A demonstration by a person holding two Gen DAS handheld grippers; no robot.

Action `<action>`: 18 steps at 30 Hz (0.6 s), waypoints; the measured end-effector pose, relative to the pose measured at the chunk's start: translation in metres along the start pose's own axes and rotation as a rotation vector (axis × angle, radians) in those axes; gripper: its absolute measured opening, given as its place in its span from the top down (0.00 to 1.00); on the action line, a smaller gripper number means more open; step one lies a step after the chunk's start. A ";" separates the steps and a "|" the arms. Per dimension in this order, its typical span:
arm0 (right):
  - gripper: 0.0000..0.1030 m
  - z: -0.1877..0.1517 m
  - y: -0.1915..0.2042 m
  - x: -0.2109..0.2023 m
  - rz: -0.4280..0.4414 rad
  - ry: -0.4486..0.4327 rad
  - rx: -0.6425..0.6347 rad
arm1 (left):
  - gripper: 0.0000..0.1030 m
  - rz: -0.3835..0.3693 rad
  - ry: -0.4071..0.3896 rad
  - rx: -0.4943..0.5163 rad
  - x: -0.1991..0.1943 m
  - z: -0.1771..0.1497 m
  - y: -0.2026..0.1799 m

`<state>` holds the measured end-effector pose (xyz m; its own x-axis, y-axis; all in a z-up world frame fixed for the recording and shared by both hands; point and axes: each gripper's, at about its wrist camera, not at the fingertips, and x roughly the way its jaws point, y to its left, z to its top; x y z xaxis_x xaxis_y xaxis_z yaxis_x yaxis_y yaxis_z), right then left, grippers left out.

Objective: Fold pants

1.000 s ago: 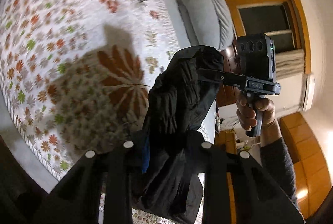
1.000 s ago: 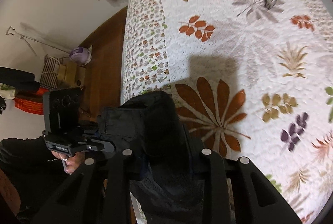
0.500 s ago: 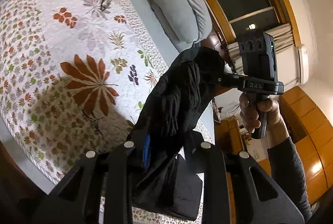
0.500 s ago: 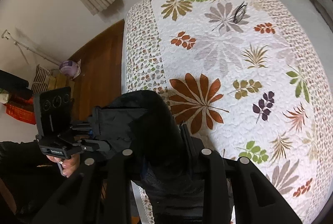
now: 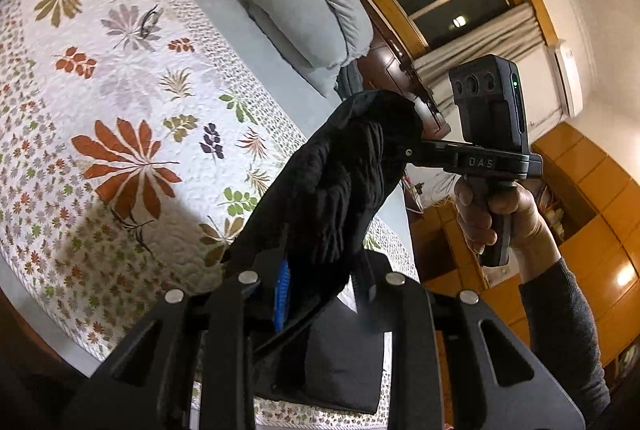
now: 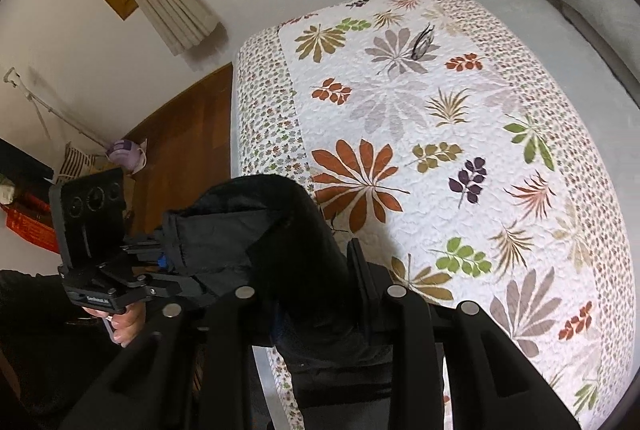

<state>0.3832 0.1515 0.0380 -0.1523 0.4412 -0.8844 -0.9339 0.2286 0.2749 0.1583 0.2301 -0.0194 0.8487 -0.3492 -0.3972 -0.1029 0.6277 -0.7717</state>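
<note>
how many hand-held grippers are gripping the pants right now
2. The left hand-held gripper clamps one end of the black pants, seen at left in the right wrist view. The right hand-held gripper clamps the other end, at right in the left wrist view.

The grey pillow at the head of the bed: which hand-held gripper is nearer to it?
Right. The right hand-held gripper holds the black pants up close beside the grey pillow; the left hand-held gripper is over the bed's opposite, floor-side edge.
</note>
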 end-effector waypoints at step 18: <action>0.73 -0.111 -0.023 -0.067 -0.045 -0.181 -0.115 | 0.77 0.034 0.045 0.217 0.044 -0.060 -0.101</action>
<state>0.3792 0.0202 0.0492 -0.0585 0.5839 -0.8097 -0.9708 0.1558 0.1824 0.1744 0.1091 0.0115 0.8223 -0.3528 -0.4465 -0.0128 0.7729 -0.6343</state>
